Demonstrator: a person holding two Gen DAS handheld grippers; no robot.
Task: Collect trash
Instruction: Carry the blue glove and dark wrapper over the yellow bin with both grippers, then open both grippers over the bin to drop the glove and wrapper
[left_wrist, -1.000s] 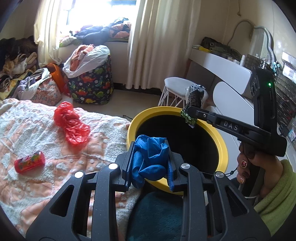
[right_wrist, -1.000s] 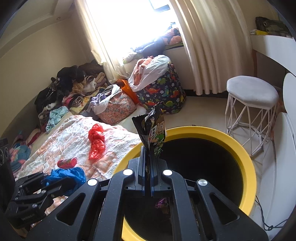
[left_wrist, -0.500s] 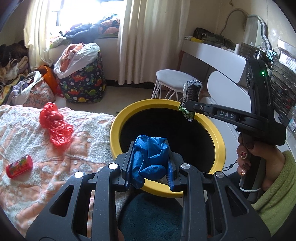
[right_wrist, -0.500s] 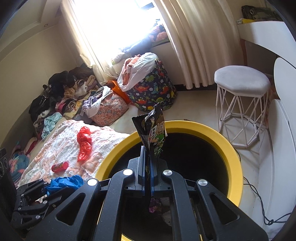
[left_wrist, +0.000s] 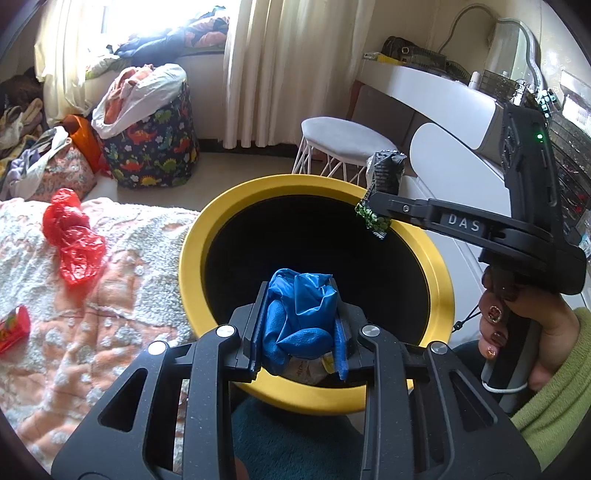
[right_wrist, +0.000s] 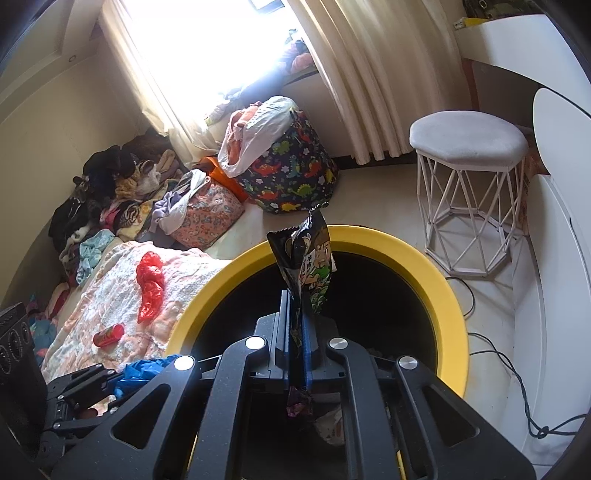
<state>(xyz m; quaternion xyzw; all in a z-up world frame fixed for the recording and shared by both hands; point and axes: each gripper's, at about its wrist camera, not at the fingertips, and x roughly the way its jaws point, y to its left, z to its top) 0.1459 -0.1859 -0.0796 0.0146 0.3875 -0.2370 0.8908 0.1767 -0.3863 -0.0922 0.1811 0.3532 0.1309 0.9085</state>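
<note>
A round bin with a yellow rim (left_wrist: 441, 280) (right_wrist: 448, 291) and black inside stands beside the bed. My left gripper (left_wrist: 297, 325) is shut on a crumpled blue plastic bag (left_wrist: 299, 314) and holds it over the bin's near rim. My right gripper (right_wrist: 295, 325) is shut on a dark snack wrapper (right_wrist: 306, 266) above the bin opening; it also shows in the left wrist view (left_wrist: 373, 201) with the wrapper (left_wrist: 384, 170). A red plastic bag (left_wrist: 72, 236) (right_wrist: 149, 286) and a red can (left_wrist: 13, 328) (right_wrist: 108, 335) lie on the bed.
A quilted bed cover (left_wrist: 110, 295) lies left of the bin. A white stool (right_wrist: 469, 155), a dinosaur-print laundry bag (right_wrist: 288, 173), clothes piles (right_wrist: 110, 192) and a white desk (left_wrist: 436, 92) stand around. A cable (right_wrist: 517, 387) runs on the floor at right. Some trash lies in the bin (right_wrist: 328, 421).
Both grippers have moved closer over the bin, each still holding its item. The bed items have shifted left in view.
</note>
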